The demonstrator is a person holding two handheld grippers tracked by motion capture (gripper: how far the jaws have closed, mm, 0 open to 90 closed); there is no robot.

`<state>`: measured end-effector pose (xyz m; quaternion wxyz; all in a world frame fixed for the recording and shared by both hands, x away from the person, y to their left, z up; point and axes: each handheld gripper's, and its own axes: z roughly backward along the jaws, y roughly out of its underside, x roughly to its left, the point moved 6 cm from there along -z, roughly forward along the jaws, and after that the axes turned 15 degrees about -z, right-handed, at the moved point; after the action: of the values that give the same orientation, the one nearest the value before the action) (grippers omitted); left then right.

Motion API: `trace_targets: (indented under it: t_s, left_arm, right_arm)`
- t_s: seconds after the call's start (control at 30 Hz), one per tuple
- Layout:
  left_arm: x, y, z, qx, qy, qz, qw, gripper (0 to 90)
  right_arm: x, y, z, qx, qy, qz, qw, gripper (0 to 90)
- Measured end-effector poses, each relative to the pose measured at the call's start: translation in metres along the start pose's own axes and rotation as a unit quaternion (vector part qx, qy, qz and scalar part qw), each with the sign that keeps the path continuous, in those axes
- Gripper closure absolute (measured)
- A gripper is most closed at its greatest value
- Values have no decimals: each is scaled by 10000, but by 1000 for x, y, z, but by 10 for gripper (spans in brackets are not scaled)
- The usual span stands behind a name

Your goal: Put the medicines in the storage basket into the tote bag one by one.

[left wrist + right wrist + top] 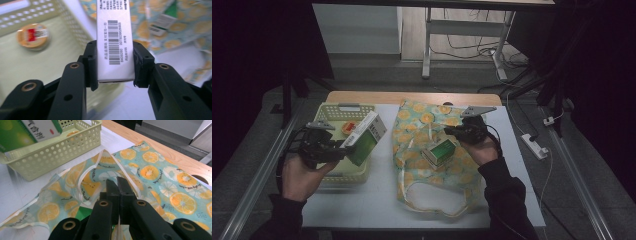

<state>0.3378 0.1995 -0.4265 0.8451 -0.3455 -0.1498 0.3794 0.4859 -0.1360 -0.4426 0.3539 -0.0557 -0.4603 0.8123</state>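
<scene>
A green and white box (366, 136) hangs tilted above the right side of the yellow basket (339, 111), and my left gripper (346, 150) is shut on its near end. In the left gripper view both pads press the box's white barcode face (113, 37), with the gripper (113, 63) around it. My right gripper (453, 132) is shut on the fabric of the citrus-print bag (424, 120), pinching it near the opening (117, 181). A smaller green and white box (439, 152) lies at the bag's mouth.
A round orange tin (32, 36) lies in the basket (75, 30). The bag's white handle loop (432, 202) rests toward the front edge of the white table (362, 210). A wooden strip (412, 97) runs along the table's back edge.
</scene>
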Motion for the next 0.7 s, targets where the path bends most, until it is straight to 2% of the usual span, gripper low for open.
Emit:
trace_targets:
  t_s: [0.1, 0.13, 0.17, 0.33, 0.5, 0.7]
  left_arm:
    - [-13, -1, -4, -32, 170, -130, 9998, 616]
    - [-13, -1, -4, -32, 170, -130, 9998, 617]
    - [-21, -1, -7, -14, 276, -209, 9994, 617]
    - [-40, -3, -12, 7, 488, -358, 9982, 617]
    - [-59, -6, -16, 57, 713, -527, 9960, 617]
    - [-80, -11, -29, 149, 946, -719, 9928, 617]
  right_arm:
    - [0, 0, 0, 4, -4, -2, 10000, 895]
    - [0, 0, 0, 4, -4, -2, 10000, 895]
    - [0, 0, 0, 13, 5, -5, 10000, 895]
    - [0, 1, -1, 22, 16, -18, 10000, 895]
    - [0, 1, -1, 25, 13, -23, 10000, 895]
    - [1, 0, -1, 13, 5, -12, 10000, 895]
